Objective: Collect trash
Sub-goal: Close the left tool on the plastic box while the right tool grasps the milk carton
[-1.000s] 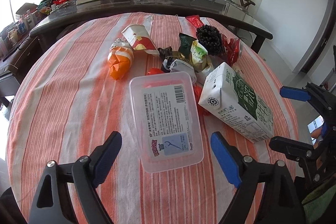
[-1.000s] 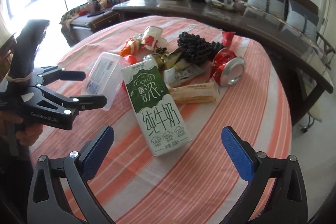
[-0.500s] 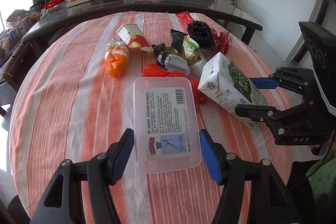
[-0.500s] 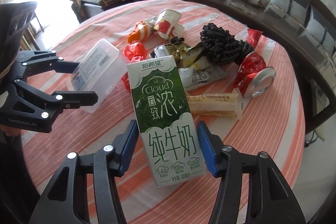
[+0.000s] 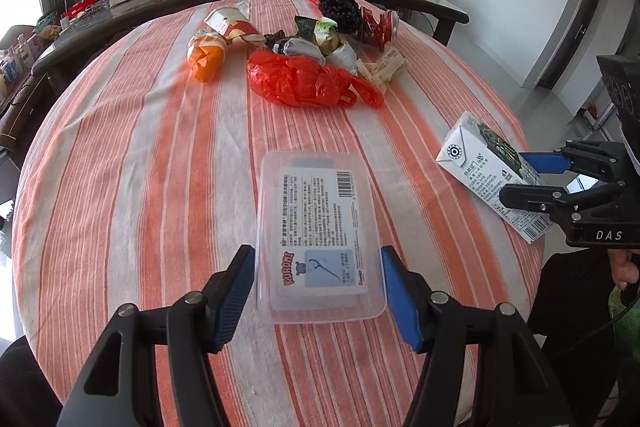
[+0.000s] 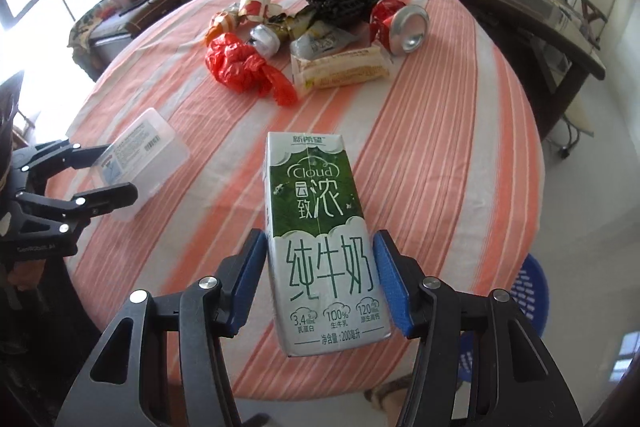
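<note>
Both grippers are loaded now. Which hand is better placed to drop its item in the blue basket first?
Right. The right gripper, shut on the milk carton, hangs past the table edge, with the blue basket on the floor below and to its right. The left gripper holds the clear plastic box over the tablecloth.

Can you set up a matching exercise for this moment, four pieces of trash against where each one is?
Things:
1. milk carton
2. clear plastic box
3. red plastic bag
4. crushed can

Places:
A. in the pile, beside the black mesh
B. between the left tongs
C. lying loose at the near edge of the pile
D. between the right tongs

Pairs: 1-D, 2-B, 3-C, 4-A
</note>
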The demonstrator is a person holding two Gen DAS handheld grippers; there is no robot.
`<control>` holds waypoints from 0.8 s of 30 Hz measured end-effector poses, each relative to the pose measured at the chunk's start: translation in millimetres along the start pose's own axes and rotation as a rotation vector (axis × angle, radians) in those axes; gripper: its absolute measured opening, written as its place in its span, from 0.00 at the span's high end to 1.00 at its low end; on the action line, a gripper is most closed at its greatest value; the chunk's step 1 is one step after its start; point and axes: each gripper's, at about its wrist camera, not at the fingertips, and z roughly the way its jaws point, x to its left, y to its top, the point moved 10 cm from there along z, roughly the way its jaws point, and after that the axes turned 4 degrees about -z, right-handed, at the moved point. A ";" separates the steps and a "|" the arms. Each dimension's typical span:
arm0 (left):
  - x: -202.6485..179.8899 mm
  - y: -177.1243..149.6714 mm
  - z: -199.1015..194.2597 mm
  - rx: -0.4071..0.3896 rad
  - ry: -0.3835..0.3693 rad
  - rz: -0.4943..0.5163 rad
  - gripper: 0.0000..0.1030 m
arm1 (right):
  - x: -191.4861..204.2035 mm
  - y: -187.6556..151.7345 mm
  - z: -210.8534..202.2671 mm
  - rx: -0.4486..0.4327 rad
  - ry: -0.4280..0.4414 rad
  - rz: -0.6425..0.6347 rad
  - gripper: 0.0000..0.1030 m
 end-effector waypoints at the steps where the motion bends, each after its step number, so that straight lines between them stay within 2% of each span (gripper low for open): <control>1: 1.4 -2.2 3.3 0.007 0.001 -0.001 0.34 | 2.7 -3.9 2.5 0.012 -0.005 -0.003 0.44; 3: 2.2 -4.9 6.2 -0.006 0.015 0.019 0.31 | 5.6 -9.0 6.2 0.029 -0.003 -0.005 0.44; 4: 3.5 -5.6 7.1 -0.016 0.037 0.034 0.24 | 8.0 -10.4 8.2 0.039 0.009 -0.001 0.43; 7: 7.5 -6.1 11.3 -0.032 0.090 0.063 0.17 | 11.3 -11.5 12.6 0.066 -0.004 -0.025 0.33; 10: 16.8 -4.7 13.5 -0.053 0.115 0.026 0.05 | 12.5 -10.2 14.4 0.087 -0.017 -0.053 0.27; 14: 18.9 -4.1 14.2 -0.051 0.126 0.028 0.02 | 12.8 -6.9 13.8 0.101 -0.034 -0.086 0.23; 17: 21.1 -5.5 11.9 0.024 0.134 0.015 0.03 | 12.7 -4.9 15.1 0.108 -0.036 -0.098 0.23; 20: 17.9 4.3 -1.7 -0.014 0.135 0.046 0.03 | 12.0 1.0 15.2 0.102 -0.035 -0.098 0.23; 24: 11.0 13.1 -2.8 -0.007 0.133 0.093 0.05 | 13.3 10.8 12.9 0.089 -0.033 -0.112 0.26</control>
